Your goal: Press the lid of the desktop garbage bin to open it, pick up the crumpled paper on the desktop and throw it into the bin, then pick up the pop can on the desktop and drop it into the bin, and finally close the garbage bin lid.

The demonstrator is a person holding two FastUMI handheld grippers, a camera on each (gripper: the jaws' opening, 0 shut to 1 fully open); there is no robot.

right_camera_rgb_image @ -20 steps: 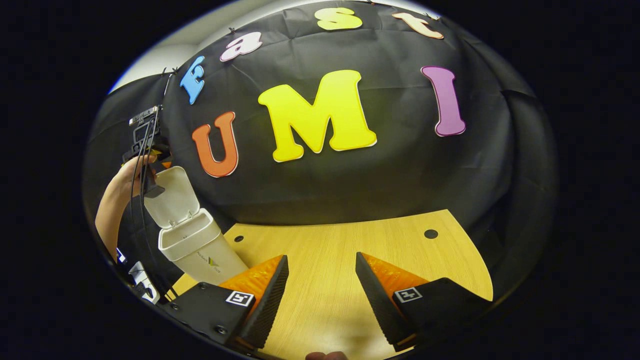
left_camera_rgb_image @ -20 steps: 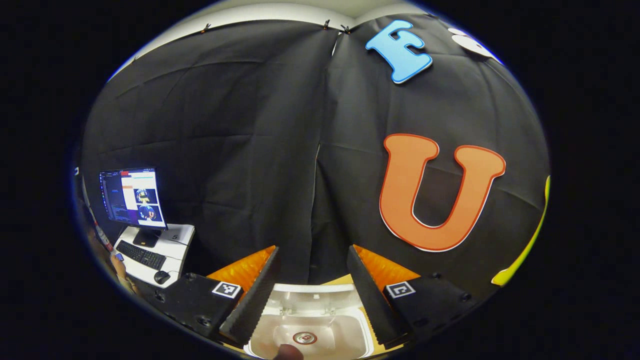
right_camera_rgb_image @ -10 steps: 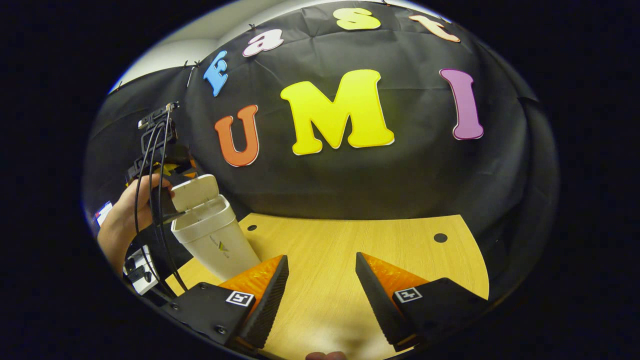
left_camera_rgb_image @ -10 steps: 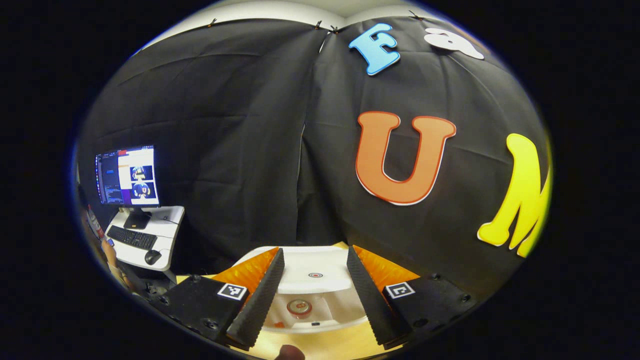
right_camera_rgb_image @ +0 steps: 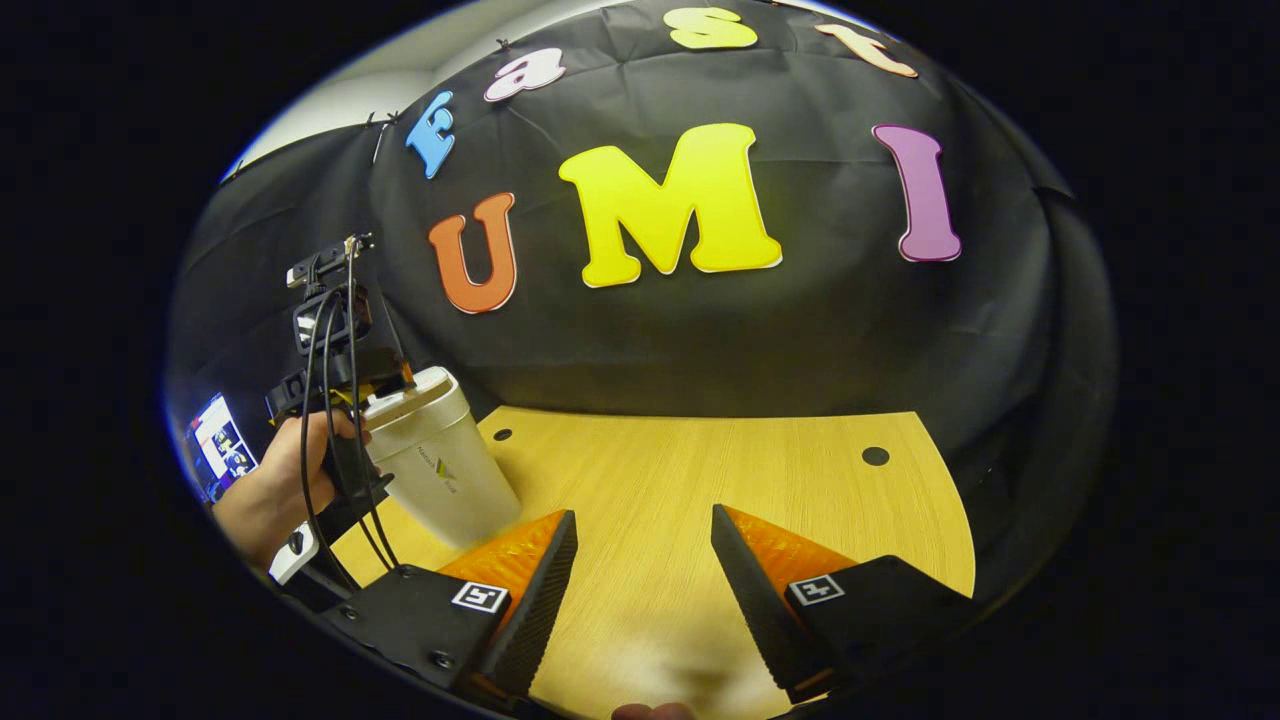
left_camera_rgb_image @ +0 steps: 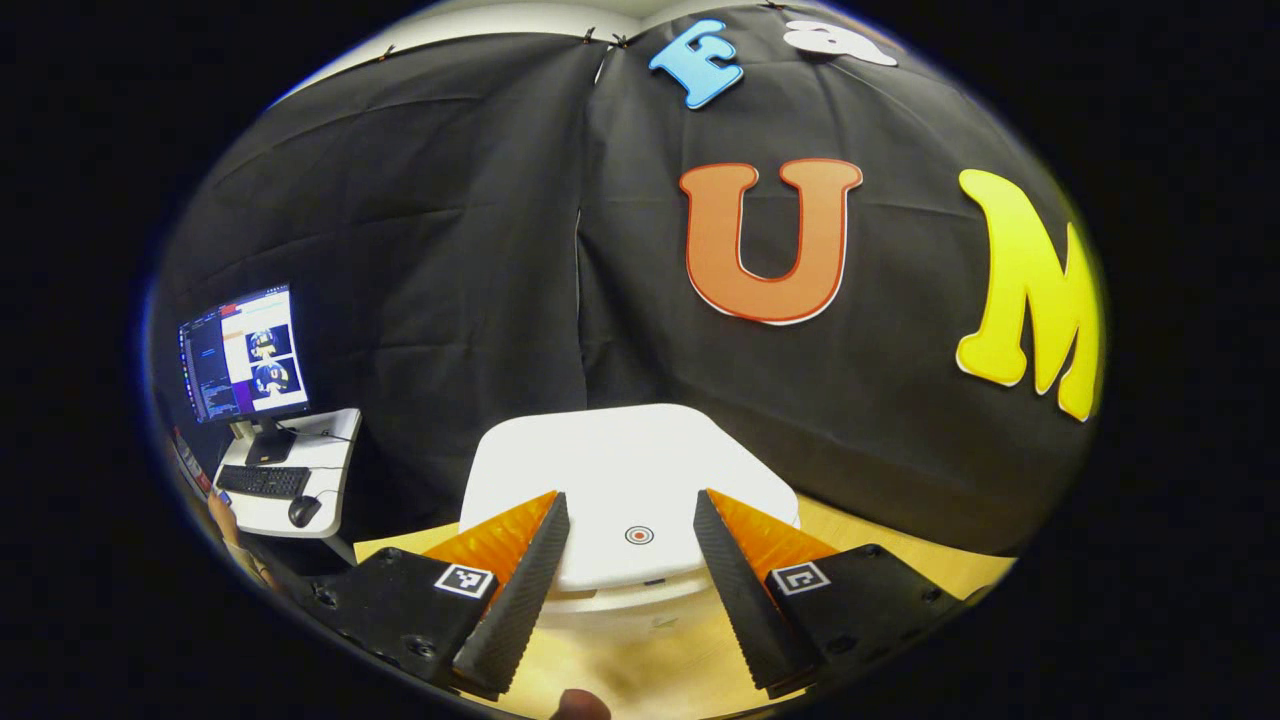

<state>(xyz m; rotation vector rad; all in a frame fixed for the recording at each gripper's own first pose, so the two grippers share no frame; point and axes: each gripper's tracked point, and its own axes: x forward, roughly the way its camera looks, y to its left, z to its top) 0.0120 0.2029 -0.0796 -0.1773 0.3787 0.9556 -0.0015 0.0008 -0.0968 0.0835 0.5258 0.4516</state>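
Observation:
The white bin [right_camera_rgb_image: 445,470] stands at the left end of the wooden table [right_camera_rgb_image: 700,470], with its lid [left_camera_rgb_image: 620,465] down flat on the rim. In the left gripper view, my left gripper [left_camera_rgb_image: 628,500] is open right over the lid's near edge, one finger on each side of a small red ring mark [left_camera_rgb_image: 639,535]. Whether the fingers touch the lid I cannot tell. From the right gripper view, the left gripper [right_camera_rgb_image: 340,365] sits at the bin's top, held by a hand [right_camera_rgb_image: 275,490]. My right gripper [right_camera_rgb_image: 643,515] hangs open over bare table, holding nothing.
A monitor [left_camera_rgb_image: 243,355], keyboard [left_camera_rgb_image: 258,480] and mouse [left_camera_rgb_image: 298,511] sit on a small white desk beyond the table's left end. Two dark holes [right_camera_rgb_image: 875,455] mark the tabletop near the black cloth wall. The bin's inside is hidden.
The bin lid swung from upright to fully down as my left gripper came down and forward with it. The can seen inside the bin is now covered. The right gripper barely moved.

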